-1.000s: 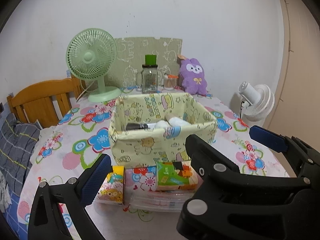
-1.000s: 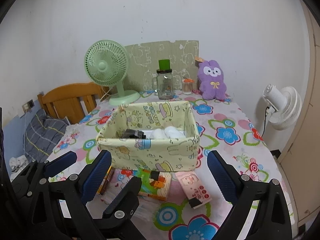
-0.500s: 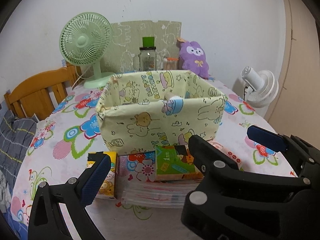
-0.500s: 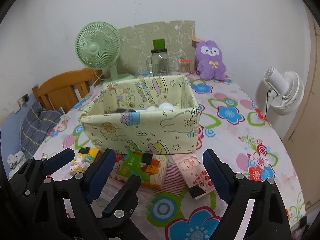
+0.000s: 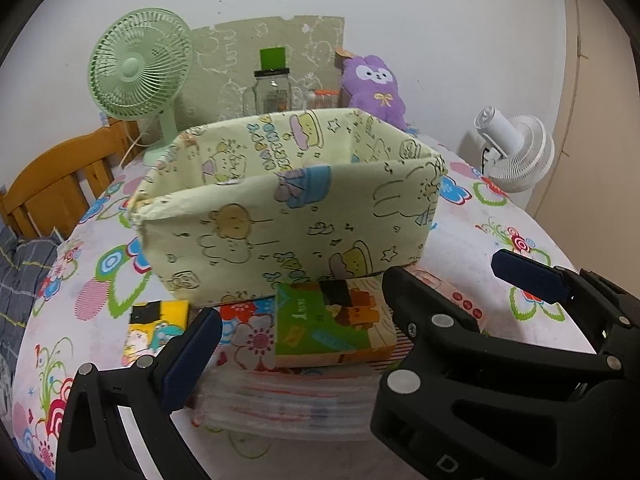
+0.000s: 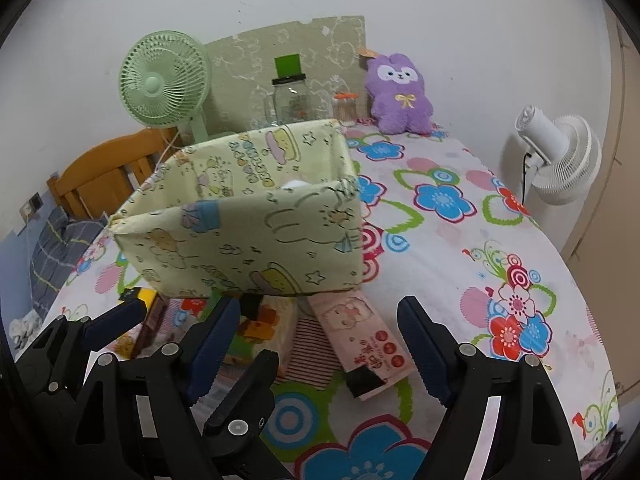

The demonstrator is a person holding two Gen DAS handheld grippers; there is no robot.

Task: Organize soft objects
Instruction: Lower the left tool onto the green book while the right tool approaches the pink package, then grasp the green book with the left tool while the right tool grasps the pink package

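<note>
Tissue packs (image 5: 332,324) before fabric bin (image 5: 288,208), grippers agape

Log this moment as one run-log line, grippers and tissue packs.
left gripper: open | right gripper: open | green tissue pack: on table before fabric bin | pink tissue pack: untouched

left gripper (image 5: 356,312): black plastic frame, dark blue finger pads, round silver rivets, a raised "D" moulded low on the body
right gripper (image 6: 316,340): black plastic frame, dark blue ribbed pads, silver rivets, a small screw near the pivot
</note>
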